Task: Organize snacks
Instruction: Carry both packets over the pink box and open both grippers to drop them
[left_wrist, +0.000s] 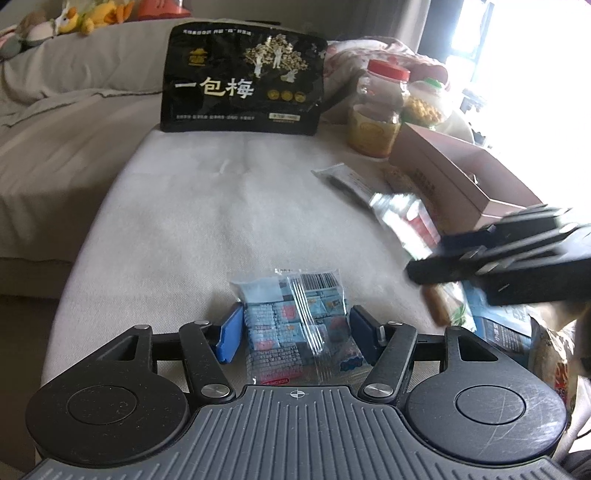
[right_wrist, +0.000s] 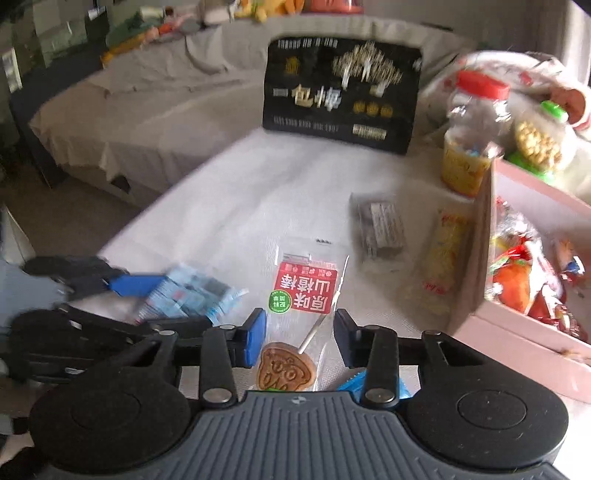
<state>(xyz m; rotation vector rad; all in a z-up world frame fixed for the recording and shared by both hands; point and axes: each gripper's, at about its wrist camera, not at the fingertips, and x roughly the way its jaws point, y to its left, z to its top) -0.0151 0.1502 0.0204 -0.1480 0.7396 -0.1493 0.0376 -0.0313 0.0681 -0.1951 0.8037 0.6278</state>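
The lollipop packet (right_wrist: 301, 325), clear wrapper with a red label and a brown round sweet on a stick, sits between the blue pads of the right gripper (right_wrist: 299, 338). The pads stand close against the wrapper's sides, though a sliver of gap shows on the right, so I cannot tell for certain that it is clamped; my guess is that it is being taken hold of by its lower end so the label end hangs free for dropping into a container.

To its left the left gripper (left_wrist: 293, 332) has a blue candy pack (left_wrist: 295, 325) between its pads, which touch both edges of the bag, so it looks gripped. The pack lies near the front of the white cushion (left_wrist: 207, 206), low and flat, likely held ready while the other hand works.

The pink box (right_wrist: 524, 332) at the right, already holding red and orange wrapped snacks, seems the likely destination. Its tall near wall stands between the lollipop and the inside, so the packet would need to clear that edge. A yellow snack bar (right_wrist: 441, 258) and a grey wrapped packet (right_wrist: 380, 232) lie loose beside the box, still unsorted. Behind stand a red-lidded jar (right_wrist: 472, 140), a green-lidded jar of nuts (right_wrist: 541, 140) and a large black bag (right_wrist: 341, 96), well apart from both grippers.
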